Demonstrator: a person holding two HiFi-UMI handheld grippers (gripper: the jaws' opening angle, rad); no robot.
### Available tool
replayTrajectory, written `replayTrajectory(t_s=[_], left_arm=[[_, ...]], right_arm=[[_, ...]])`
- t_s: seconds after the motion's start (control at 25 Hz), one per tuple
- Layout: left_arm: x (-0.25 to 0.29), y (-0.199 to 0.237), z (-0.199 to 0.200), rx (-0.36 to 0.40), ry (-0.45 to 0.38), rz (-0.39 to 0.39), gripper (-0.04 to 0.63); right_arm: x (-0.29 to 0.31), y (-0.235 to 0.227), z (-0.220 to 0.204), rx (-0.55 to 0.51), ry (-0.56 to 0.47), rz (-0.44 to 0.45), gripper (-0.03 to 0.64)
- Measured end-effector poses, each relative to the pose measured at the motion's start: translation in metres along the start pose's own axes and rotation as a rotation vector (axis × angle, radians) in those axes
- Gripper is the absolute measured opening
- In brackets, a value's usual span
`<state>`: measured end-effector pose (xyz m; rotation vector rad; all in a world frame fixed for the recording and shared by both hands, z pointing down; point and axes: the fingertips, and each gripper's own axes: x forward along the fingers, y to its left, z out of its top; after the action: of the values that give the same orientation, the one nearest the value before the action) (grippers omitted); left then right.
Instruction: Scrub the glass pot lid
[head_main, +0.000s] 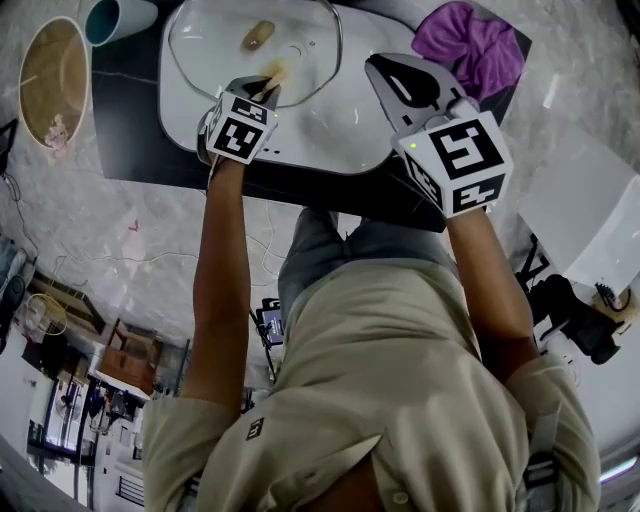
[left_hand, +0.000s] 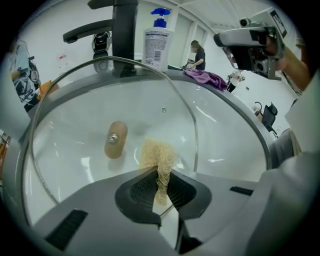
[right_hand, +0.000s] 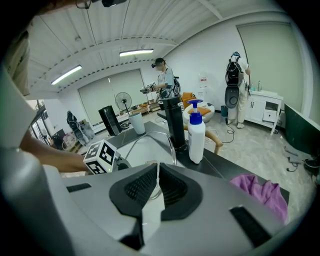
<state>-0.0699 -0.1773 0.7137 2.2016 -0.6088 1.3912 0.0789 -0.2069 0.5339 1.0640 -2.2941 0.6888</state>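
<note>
Scrubbing looks under way: the left gripper (left_hand: 161, 172) pinches a pale fibrous scrubber (left_hand: 157, 155) against the round clear glass pot lid (left_hand: 75, 110) in the white sink (left_hand: 235, 135) at frame top, while the right gripper (right_hand: 156, 172) sits pressed together on nothing at right — next, firm strokes across the glass.

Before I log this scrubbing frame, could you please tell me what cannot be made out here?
Glass pot lid: far rim cut off by the head view's top edge; near rim hidden behind the left gripper in the left gripper view.
Scrub pad: whether it touches the glass is unclear; its own fibres cover the contact, left gripper view.
Soap bottle: label print too small, left gripper view.
</note>
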Motion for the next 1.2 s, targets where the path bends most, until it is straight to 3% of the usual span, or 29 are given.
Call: replayTrajectory(t_s=[0.24, 0.48, 0.88, 1.2], left_arm=[[-0.021, 0.062, -0.011, -0.052, 0.018, 0.109, 0.040], [-0.040, 0.103, -0.008, -0.052, 0.029, 0.191, 0.038], [-0.074, 0.116, 0.002, -0.017, 0.028, 0.247, 0.038], [-0.122, 0.105, 0.023, 0.022, -0.040, 0.272, 0.038]], right_arm=[[0.001, 0.004, 0.003, -0.005, -0.003, 0.001, 0.028], [-0.001, 0.010, 0.007, -0.010, -0.006, -0.001, 0.028], [-0.016, 0.020, 0.025, -0.027, -0.037, -0.009, 0.028], [-0.032, 0.039, 0.048, -0.053, -0.078, -0.009, 0.028]])
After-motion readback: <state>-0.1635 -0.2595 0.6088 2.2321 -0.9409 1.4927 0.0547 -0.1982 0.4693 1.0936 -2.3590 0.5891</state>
